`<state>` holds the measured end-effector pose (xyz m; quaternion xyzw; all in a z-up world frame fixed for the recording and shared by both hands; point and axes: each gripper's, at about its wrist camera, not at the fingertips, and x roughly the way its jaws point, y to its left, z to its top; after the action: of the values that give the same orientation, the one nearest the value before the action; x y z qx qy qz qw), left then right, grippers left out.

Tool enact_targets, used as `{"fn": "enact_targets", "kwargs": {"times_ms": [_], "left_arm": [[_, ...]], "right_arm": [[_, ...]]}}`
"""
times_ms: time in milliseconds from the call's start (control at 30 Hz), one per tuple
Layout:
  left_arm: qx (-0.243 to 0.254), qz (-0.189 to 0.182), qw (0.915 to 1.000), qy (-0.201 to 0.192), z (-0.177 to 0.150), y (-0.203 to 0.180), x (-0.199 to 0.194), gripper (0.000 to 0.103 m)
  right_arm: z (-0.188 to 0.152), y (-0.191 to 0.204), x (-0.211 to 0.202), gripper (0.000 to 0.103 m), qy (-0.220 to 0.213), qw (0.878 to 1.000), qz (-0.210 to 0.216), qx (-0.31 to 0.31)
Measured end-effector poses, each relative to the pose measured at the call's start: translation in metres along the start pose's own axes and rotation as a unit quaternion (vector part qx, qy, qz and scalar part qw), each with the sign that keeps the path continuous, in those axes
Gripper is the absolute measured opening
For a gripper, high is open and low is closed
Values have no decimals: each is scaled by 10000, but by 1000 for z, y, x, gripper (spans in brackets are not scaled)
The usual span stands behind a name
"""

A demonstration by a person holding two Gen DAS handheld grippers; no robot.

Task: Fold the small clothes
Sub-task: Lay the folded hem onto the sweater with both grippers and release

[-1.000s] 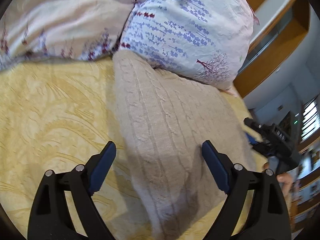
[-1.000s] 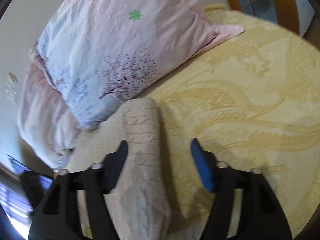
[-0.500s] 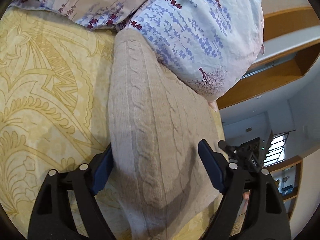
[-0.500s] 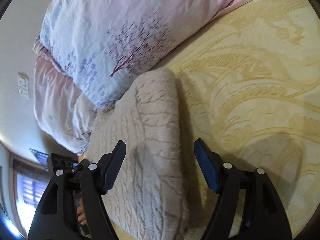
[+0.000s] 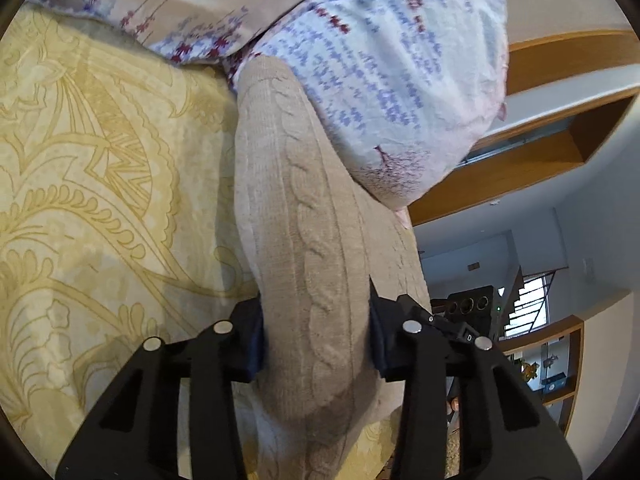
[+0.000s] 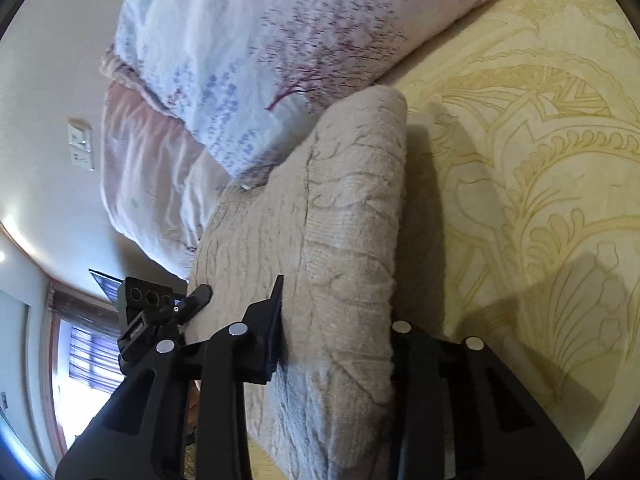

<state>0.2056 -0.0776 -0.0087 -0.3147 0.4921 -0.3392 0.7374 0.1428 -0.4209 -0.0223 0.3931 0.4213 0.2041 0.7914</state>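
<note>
Setting: a bedroom in a home. I am working on a bed with a yellow patterned bedspread [image 5: 100,208]; floral pillows [image 6: 280,40] are stacked at its head. Wall switch plate [image 6: 80,148] beside them, wooden trim [image 5: 560,60] above. Beyond, a window [image 5: 528,304] and a wooden shelf [image 5: 560,360] with small items.
</note>
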Motion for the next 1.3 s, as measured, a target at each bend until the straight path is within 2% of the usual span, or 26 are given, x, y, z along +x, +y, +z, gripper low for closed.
{"fn": "enact_targets", "kwargs": {"times_ms": [133, 267, 467, 533, 633, 667, 700, 767, 900, 1067, 1100, 1133, 1167, 1300], "left_arm": [[215, -105, 9997, -46, -7, -8, -24, 39], [390, -34, 9991, -180, -11, -6, -56, 39], [425, 47, 9970, -649, 0, 10, -111, 39], [314, 153, 9962, -797, 6, 28, -128, 40], [-221, 479, 9953, -807, 11, 67, -134, 42], [-421, 652, 9941, -755, 10, 80, -132, 44], [-585, 760, 9928, -715, 9, 93, -131, 45], [-794, 391, 9931, -775, 5, 108, -134, 46], [-604, 575, 9927, -874, 4, 100, -145, 51], [-535, 528, 9925, -965, -5, 93, -157, 63], [-489, 588, 9924, -962, -7, 89, -155, 63], [-445, 649, 9922, -963, -9, 86, -154, 64], [-455, 650, 9919, -992, -11, 82, -154, 65], [-184, 982, 9873, -1238, -22, 70, -165, 72]], "right_arm": [[-12, 25, 1, 31, -3, 9996, 42, -275], [-23, 52, 14, 30, 37, 9981, 51, -612], [-28, 106, 44, 29, -242, 9893, 73, -1438], [-30, 113, 59, 29, -305, 9873, 30, -1556], [-30, 101, 97, 30, 121, 9907, -368, -1304], [-31, 94, 109, 32, 245, 9908, -625, -1178], [-32, 87, 114, 37, 222, 9919, -639, -1073], [-29, 84, 110, 38, 210, 9943, -510, -912], [-27, 82, 89, 40, 83, 9951, -559, -812], [-23, 78, 63, 40, -271, 9964, -447, -672], [-21, 77, 63, 38, -304, 9961, -472, -677], [-22, 79, 68, 19, -337, 9954, -525, -734], [-23, 83, 69, 13, -408, 9937, -602, -854], [-26, 88, 77, 11, -652, 9837, -1305, -1049]]}}
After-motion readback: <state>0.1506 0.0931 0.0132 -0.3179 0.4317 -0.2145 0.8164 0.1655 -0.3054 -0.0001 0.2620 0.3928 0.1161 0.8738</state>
